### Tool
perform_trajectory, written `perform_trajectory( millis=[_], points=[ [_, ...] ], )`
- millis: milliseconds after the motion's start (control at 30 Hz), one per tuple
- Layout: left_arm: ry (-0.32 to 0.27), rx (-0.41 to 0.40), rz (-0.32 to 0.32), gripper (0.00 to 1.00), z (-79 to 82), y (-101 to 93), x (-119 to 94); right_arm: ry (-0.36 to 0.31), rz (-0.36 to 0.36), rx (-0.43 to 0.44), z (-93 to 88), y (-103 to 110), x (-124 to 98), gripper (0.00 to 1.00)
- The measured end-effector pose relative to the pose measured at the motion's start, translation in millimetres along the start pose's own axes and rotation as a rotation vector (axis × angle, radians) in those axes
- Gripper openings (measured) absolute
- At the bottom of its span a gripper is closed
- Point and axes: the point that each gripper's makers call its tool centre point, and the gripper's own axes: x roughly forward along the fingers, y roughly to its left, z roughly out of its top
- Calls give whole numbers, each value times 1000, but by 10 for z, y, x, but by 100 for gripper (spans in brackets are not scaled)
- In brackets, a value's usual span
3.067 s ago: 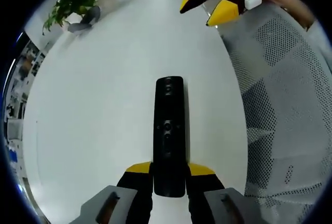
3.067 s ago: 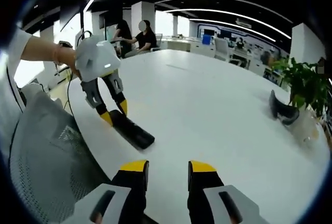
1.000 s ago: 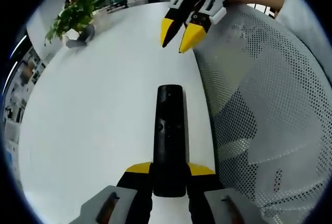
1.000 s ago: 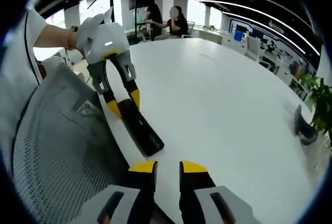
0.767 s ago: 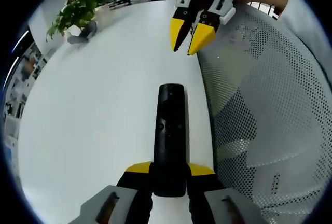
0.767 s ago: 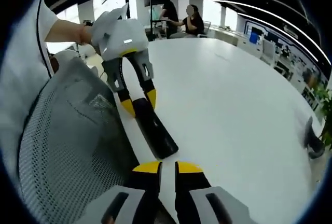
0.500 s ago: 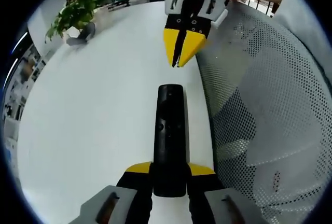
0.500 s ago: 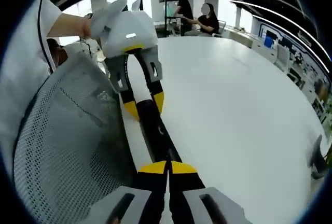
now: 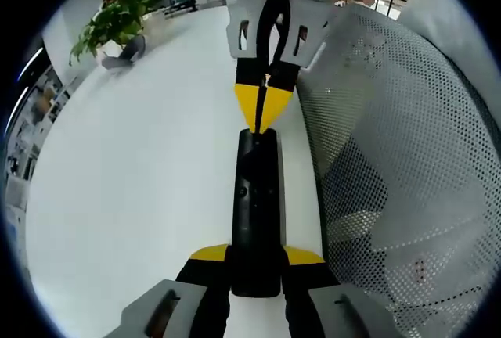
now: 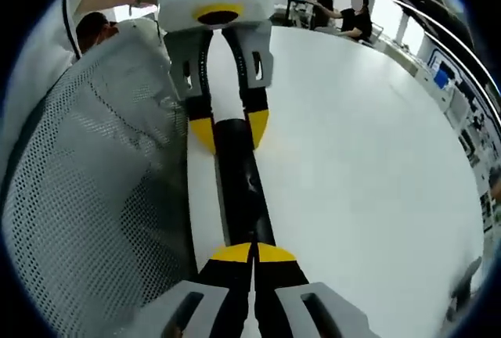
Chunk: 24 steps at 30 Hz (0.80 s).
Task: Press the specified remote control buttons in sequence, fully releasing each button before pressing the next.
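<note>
Between the left gripper (image 9: 256, 256)'s yellow tips the remote (image 9: 257, 205) is clamped at its near end, lying along the white table (image 9: 141, 174) close to its right edge. At the remote's far end the right gripper (image 9: 264, 117) has its jaws pressed together into one point, set on or just above the top button; in the right gripper view those tips (image 10: 253, 253) meet over the remote (image 10: 239, 174).

To do the press well, I judge the point should go straight down on one button only, with the left grip steady, then lift fully clear before moving on.

Actual contact is hard to judge, the button under the tip is covered, and labels are unreadable. A mesh chair (image 9: 391, 158) stands right; a plant (image 9: 113, 21) sits far left.
</note>
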Motion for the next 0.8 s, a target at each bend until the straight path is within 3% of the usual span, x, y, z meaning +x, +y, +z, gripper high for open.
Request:
perform_trajectory(
  millis=[100,200,267,333,367,500,800],
  points=[
    [-7,3,2,24,-3,-2,1,48,-5,33,5,-4,14,0],
    [-26,5,-6,24,-10,6,-1,116,-33,4,6,-12,30,0],
    [-36,1,-9,24,-12,7,-2,118,-47,-17,8,0,36,0],
    [-44,1,-8,24,-8,3,-1,80,-60,1,-4,-11,20,0],
    [-45,0,-7,24,-7,3,0,23,-59,44,9,-15,17,0],
    [-41,0,-6,24,-1,-3,-3,-104,-23,224,13,-17,-32,0],
    [-34,2,-6,24,-1,-9,-4,-99,-32,167,117,-12,5,0]
  ],
)
